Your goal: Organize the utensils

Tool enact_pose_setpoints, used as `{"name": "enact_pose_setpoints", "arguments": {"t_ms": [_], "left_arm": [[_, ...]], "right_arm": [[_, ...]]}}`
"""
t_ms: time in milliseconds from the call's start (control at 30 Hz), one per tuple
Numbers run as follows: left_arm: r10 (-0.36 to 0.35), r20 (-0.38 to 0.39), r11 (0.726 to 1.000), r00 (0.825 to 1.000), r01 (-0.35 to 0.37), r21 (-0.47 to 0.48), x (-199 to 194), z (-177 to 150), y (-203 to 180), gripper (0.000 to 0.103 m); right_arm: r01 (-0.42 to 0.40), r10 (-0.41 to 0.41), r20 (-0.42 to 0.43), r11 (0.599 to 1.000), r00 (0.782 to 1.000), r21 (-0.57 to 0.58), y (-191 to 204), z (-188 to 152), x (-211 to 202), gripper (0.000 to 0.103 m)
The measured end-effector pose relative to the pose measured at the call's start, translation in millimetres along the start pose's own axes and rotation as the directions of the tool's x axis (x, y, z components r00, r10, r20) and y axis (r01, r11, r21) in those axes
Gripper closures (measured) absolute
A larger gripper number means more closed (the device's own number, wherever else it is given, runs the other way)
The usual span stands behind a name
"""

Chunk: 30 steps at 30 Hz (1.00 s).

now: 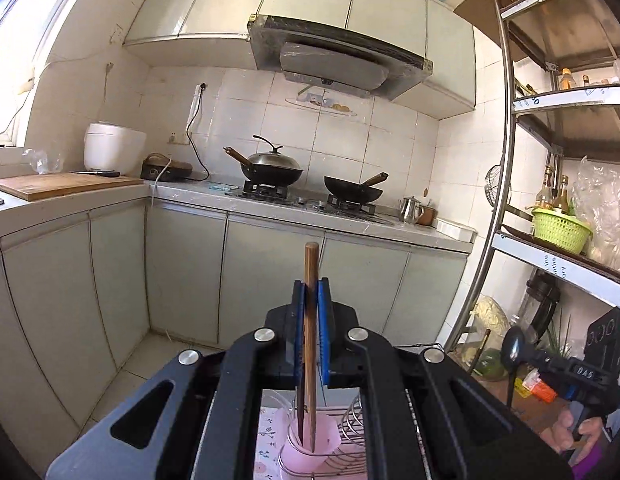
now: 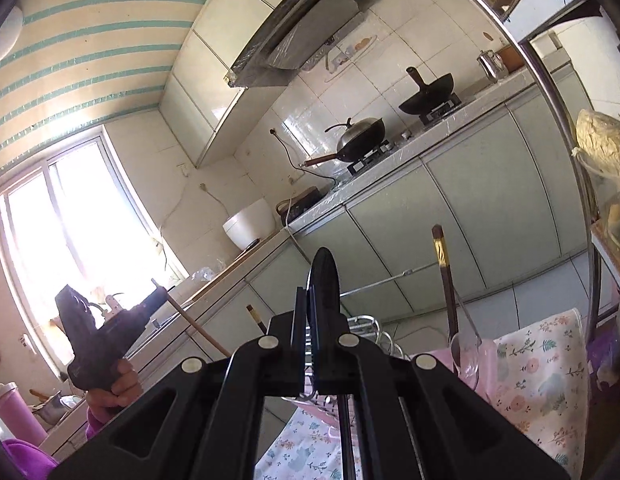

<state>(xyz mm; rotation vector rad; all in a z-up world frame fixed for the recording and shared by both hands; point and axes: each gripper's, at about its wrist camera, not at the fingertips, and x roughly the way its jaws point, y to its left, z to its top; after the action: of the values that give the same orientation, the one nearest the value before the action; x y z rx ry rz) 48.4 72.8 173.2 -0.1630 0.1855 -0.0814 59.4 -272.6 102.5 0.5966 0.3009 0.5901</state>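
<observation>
In the left wrist view my left gripper is shut on a brown wooden chopstick that stands upright between the blue pads. Its lower tip lines up with a pink cup; whether it is inside I cannot tell. A darker chopstick stands beside it. My right gripper is shut on a black spoon, seen edge-on. The right gripper also shows low on the right, in a hand. The right wrist view shows the left gripper at the left, and the pink cup with a dark chopstick and a clear spoon.
A wire rack stands right of the cup on a floral cloth. Beyond is a counter with two woks, a rice cooker and a cutting board. A metal shelf unit with a green basket fills the right.
</observation>
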Motion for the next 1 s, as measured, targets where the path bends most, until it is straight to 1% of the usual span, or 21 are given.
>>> {"name": "enact_pose_setpoints", "arguments": {"t_ms": [67, 167, 267, 367, 500, 600, 667, 800, 900, 1000], "left_arm": [[0.01, 0.028, 1.0, 1.0, -0.01, 0.018, 1.3, -4.3, 0.5, 0.097], [-0.003, 0.028, 1.0, 1.0, 0.003, 0.009, 6.4, -1.9, 2.3, 0.097], [0.009, 0.038, 0.999, 0.999, -0.011, 0.033, 13.1, 3.3, 0.8, 0.097], [0.007, 0.037, 1.0, 0.999, -0.008, 0.028, 19.6, 4.7, 2.5, 0.097], [-0.005, 0.014, 1.0, 1.0, 0.005, 0.011, 28.1, -3.4, 5.5, 0.097], [-0.01, -0.039, 1.0, 0.999, 0.01, 0.013, 36.7, -16.2, 6.7, 0.097], [-0.013, -0.075, 1.0, 0.997, 0.013, 0.007, 42.4, -26.7, 8.3, 0.097], [-0.02, -0.137, 1.0, 0.99, 0.017, -0.022, 52.3, -49.0, 13.5, 0.097], [-0.022, -0.165, 0.999, 0.986, 0.015, -0.044, 55.4, -62.0, 16.8, 0.097], [-0.025, -0.177, 0.998, 0.984, 0.015, -0.058, 56.2, -68.7, 19.3, 0.097]], "right_arm": [[0.002, -0.002, 0.03, 1.0, 1.0, -0.015, 1.3, 7.7, 0.2, 0.101], [0.0, 0.001, 0.059, 1.0, 0.998, -0.022, 0.9, 16.6, 2.0, 0.101], [-0.001, 0.003, 0.076, 1.0, 0.997, -0.025, -0.3, 21.5, 4.9, 0.101], [-0.001, 0.004, 0.088, 1.0, 0.996, -0.024, -2.0, 24.5, 8.0, 0.101], [0.003, -0.001, 0.101, 1.0, 0.995, -0.02, -5.7, 28.4, 12.0, 0.101], [0.02, -0.014, 0.13, 0.999, 0.991, -0.041, -5.7, 34.5, 11.9, 0.101], [0.044, -0.032, 0.168, 0.997, 0.985, -0.069, -3.4, 40.8, 9.9, 0.101], [0.121, -0.083, 0.254, 0.983, 0.964, -0.135, 1.3, 48.9, 6.2, 0.101], [0.169, -0.108, 0.302, 0.969, 0.947, -0.183, 3.6, 48.3, 7.0, 0.101], [0.21, -0.123, 0.339, 0.95, 0.933, -0.232, 4.0, 41.0, 10.8, 0.101]]}}
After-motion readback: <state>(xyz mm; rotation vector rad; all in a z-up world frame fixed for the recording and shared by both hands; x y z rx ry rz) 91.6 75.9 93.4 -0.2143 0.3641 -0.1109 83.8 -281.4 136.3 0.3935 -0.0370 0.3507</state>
